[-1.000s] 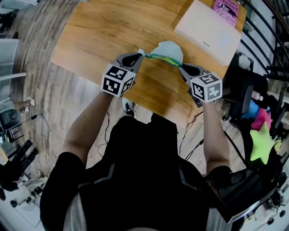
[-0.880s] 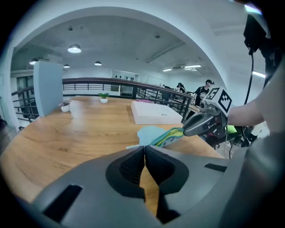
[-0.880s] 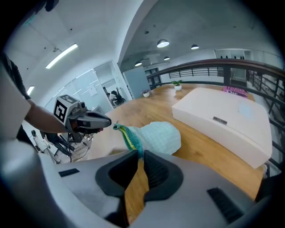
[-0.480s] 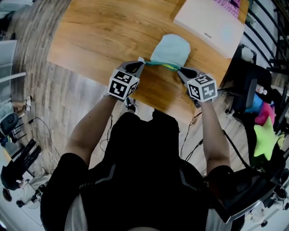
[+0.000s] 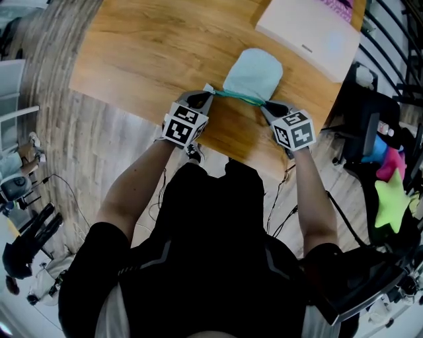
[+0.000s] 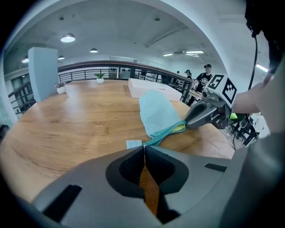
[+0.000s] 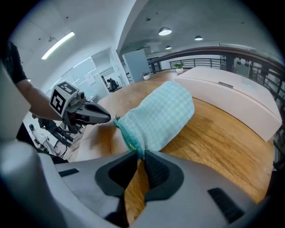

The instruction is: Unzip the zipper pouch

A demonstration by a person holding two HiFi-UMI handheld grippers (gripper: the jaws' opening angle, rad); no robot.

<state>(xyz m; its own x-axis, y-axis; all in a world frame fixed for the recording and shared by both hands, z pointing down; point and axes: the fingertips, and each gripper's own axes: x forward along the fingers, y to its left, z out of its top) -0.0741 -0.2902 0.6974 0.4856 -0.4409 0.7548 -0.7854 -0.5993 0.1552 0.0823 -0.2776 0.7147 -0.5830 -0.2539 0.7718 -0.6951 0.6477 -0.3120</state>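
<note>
A light teal zipper pouch (image 5: 252,72) lies on the wooden table (image 5: 145,46), with its zipper edge (image 5: 238,98) toward me. My left gripper (image 5: 208,94) is shut on the zipper's left end, beside a small white tag (image 6: 133,144). My right gripper (image 5: 266,105) is pinched on the zipper's right end, where yellow lining (image 6: 180,128) shows. In the left gripper view the zipper (image 6: 156,139) runs from my closed jaws (image 6: 143,147) across to the right gripper (image 6: 188,124). The right gripper view shows the pouch (image 7: 160,116) just beyond the jaws (image 7: 139,153), with the left gripper (image 7: 109,118) opposite.
A flat white box (image 5: 307,33) sits behind the pouch at the table's far right, with a pink item (image 5: 344,6) on it. The table's near edge runs just under both grippers. Soft toys (image 5: 390,204) and cables lie on the floor to the right.
The pouch has settled flatter onto the table. Both grippers have drawn slightly closer together while still holding the zipper ends.
</note>
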